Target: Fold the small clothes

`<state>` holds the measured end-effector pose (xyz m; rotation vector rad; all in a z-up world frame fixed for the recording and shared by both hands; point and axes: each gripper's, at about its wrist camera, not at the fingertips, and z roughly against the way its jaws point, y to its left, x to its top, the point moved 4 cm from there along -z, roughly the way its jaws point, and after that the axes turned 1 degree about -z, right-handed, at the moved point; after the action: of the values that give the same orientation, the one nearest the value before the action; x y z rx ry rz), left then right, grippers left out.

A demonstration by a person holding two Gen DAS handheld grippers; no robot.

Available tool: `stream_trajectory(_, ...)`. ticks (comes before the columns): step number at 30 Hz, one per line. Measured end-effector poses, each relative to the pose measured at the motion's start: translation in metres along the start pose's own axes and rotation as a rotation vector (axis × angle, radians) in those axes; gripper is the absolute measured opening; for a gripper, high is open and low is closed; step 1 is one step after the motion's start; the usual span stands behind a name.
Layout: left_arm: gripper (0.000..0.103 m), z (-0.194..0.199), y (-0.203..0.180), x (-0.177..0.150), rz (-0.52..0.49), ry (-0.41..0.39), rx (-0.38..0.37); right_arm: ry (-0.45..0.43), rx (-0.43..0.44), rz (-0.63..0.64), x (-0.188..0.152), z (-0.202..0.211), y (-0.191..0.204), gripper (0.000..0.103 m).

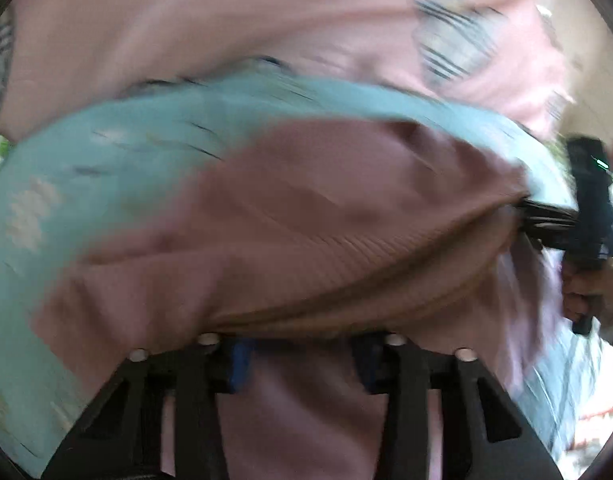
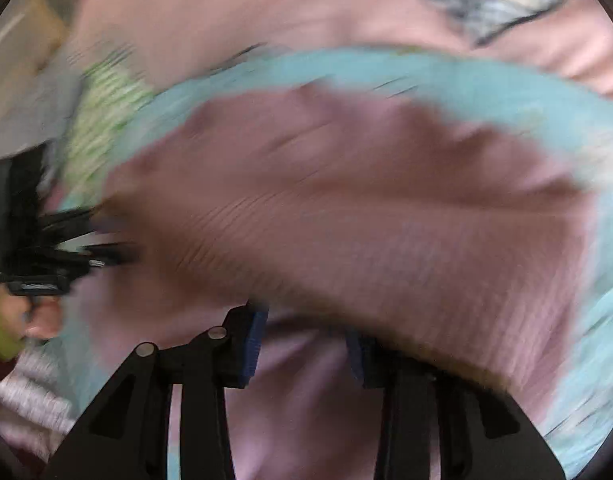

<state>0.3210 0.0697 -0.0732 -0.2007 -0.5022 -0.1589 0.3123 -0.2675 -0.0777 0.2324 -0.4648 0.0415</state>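
We see the left hand-held gripper (image 1: pixel 302 364) with its blue-padded fingers (image 1: pixel 238 364) set apart, the ribbed hem of a dusty-pink garment (image 1: pixel 326 216) lying across and over their tips; whether they actually pinch the cloth we cannot tell. The right hand-held gripper (image 2: pixel 306 344) likewise shows its fingers (image 2: pixel 252 344) apart, with the same pink garment (image 2: pixel 366 208) draped over the right-hand finger and stretching up and away from it. From the left wrist view, the right hand-held gripper (image 1: pixel 530 216) appears at the garment's far right edge, its tips against the bunched cloth, held by a hand (image 1: pixel 582 292). Beneath the garment lies a light-blue printed cloth (image 1: pixel 106 152), and beyond that a pale-pink sheet (image 1: pixel 186 20) with a striped patch (image 1: pixel 454 48). Both views are heavily blurred.
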Motion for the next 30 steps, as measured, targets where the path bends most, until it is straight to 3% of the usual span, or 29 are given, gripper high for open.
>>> stream_trajectory(2, 0.033, -0.005, 0.03, 0.019, 0.063, -0.024, 0.084, -0.09, -0.02, -0.113, 0.021, 0.008, -0.031, 0.028)
stream_trajectory(4, 0.034, -0.005, 0.054, 0.029, 0.135, -0.043, 0.119, -0.152, -0.037, -0.212, 0.032, 0.015, -0.053, 0.028)
stream_trajectory(9, 0.034, 0.012, 0.082, 0.029, 0.261, -0.078, 0.117, -0.185, -0.057, -0.237, 0.033, 0.029, -0.051, 0.029)
stream_trajectory(13, 0.046, 0.04, 0.067, 0.004, 0.259, -0.098, 0.106, -0.227, -0.036, -0.234, 0.019, 0.056, -0.038, 0.03)
stream_trajectory(18, 0.049, 0.066, 0.011, -0.05, 0.211, -0.088, -0.049, -0.195, 0.052, -0.207, -0.02, 0.074, -0.011, 0.03)
stream_trajectory(21, 0.05, 0.061, -0.003, -0.08, 0.186, -0.03, -0.014, -0.124, 0.07, -0.184, -0.054, 0.069, 0.005, 0.03)
stream_trajectory(23, 0.05, 0.053, 0.011, -0.095, 0.213, 0.008, 0.071, -0.09, 0.032, -0.197, -0.075, 0.064, 0.005, 0.03)
stream_trajectory(25, 0.05, 0.052, 0.036, -0.108, 0.291, 0.018, 0.079, -0.082, -0.061, -0.238, -0.091, 0.068, -0.016, 0.03)
stream_trajectory(27, 0.041, 0.055, 0.059, -0.118, 0.361, 0.02, 0.079, -0.089, -0.174, -0.315, -0.105, 0.076, -0.049, 0.03)
stream_trajectory(29, 0.04, 0.061, 0.07, -0.121, 0.388, 0.016, 0.075, -0.092, -0.211, -0.404, -0.114, 0.084, -0.074, 0.031)
stream_trajectory(30, 0.04, 0.065, 0.072, -0.123, 0.392, 0.018, 0.088, -0.1, -0.189, -0.452, -0.118, 0.089, -0.082, 0.031)
